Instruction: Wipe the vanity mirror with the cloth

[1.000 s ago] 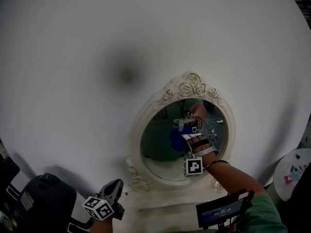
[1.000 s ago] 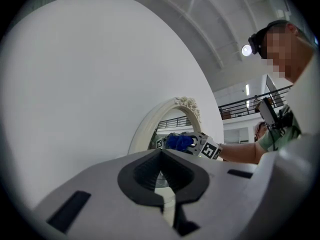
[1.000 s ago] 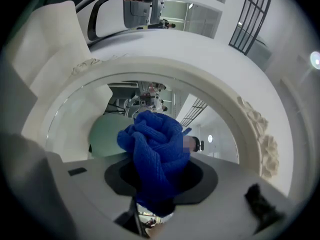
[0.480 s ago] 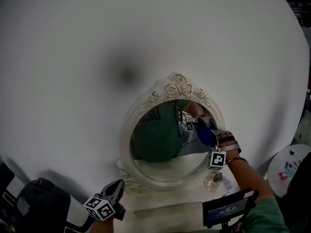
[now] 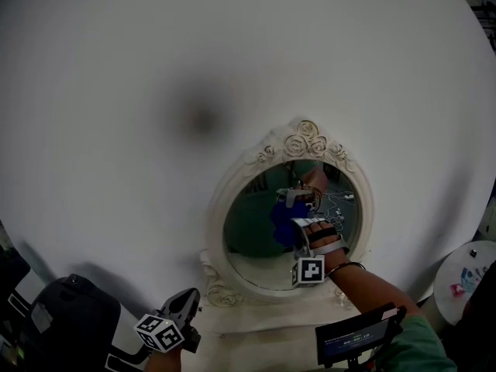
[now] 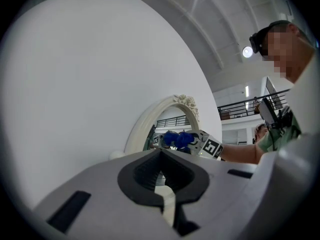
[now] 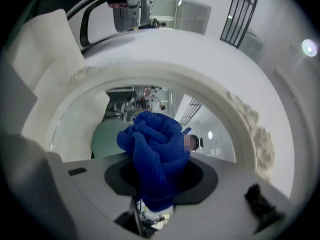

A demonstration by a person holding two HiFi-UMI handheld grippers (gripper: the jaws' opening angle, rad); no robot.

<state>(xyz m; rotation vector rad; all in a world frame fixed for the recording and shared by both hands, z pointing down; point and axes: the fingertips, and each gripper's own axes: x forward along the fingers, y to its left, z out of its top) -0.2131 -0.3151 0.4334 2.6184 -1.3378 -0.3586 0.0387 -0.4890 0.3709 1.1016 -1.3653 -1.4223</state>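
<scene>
The right hand-held gripper [image 5: 293, 217] has swept back from the 3 o'clock edge of the vanity mirror [image 5: 249, 235] to the middle of the glass, a stroke that carries the blue cloth [image 7: 152, 144] across the surface. Its jaws are clamped on the bunched cloth, whose wad sticks out ahead of the tips so that fabric (not the jaws) meets the glass. The left hand-held gripper [image 5: 180, 307] hangs low at 7 o'clock of the frame, jaws together on nothing, clear of the wiping arm and apparently idle.
</scene>
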